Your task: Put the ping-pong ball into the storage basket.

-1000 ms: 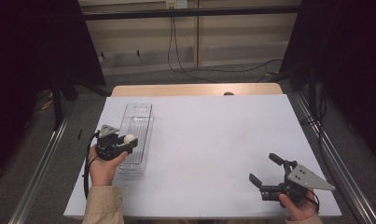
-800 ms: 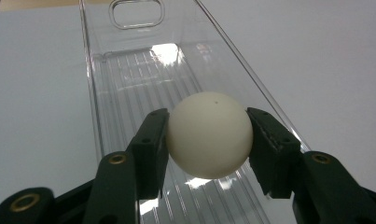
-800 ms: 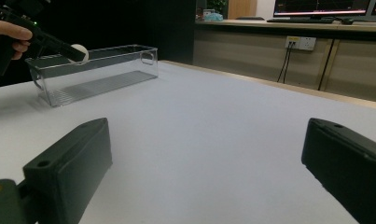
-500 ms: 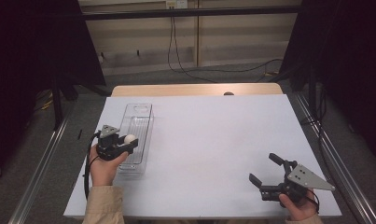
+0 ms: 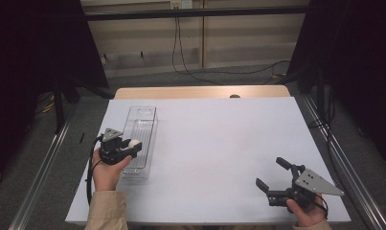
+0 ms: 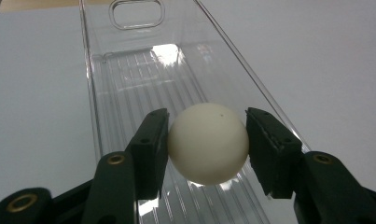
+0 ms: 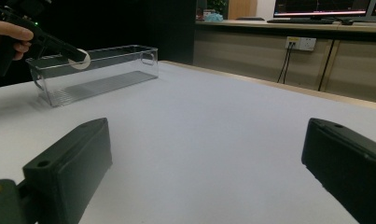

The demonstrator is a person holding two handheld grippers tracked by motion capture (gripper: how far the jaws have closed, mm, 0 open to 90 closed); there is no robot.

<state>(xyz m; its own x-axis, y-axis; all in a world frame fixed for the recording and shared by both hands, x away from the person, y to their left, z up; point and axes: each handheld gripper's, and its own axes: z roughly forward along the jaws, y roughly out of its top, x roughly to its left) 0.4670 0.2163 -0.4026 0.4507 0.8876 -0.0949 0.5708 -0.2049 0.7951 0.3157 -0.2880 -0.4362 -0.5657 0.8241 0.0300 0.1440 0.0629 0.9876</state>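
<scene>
The person wears tan sleeves (image 5: 106, 211) that reach to the wrists. Each hand carries a black gripper. The left gripper (image 5: 133, 146) has a small grey three-cornered plate on top and a black cable looping down from it. The right gripper (image 5: 273, 175) bears a larger grey plate with small holes. Its blocky black jaws have matte pads, and brass-coloured rivets sit at the joints.

evenly lit white table (image 5: 219, 143) from overhead, dark at both side edges of the high view. glare patch on the clear bin (image 6: 171, 51) floor. soft, blurred right gripper (image 7: 209, 172) jaws up close.
</scene>
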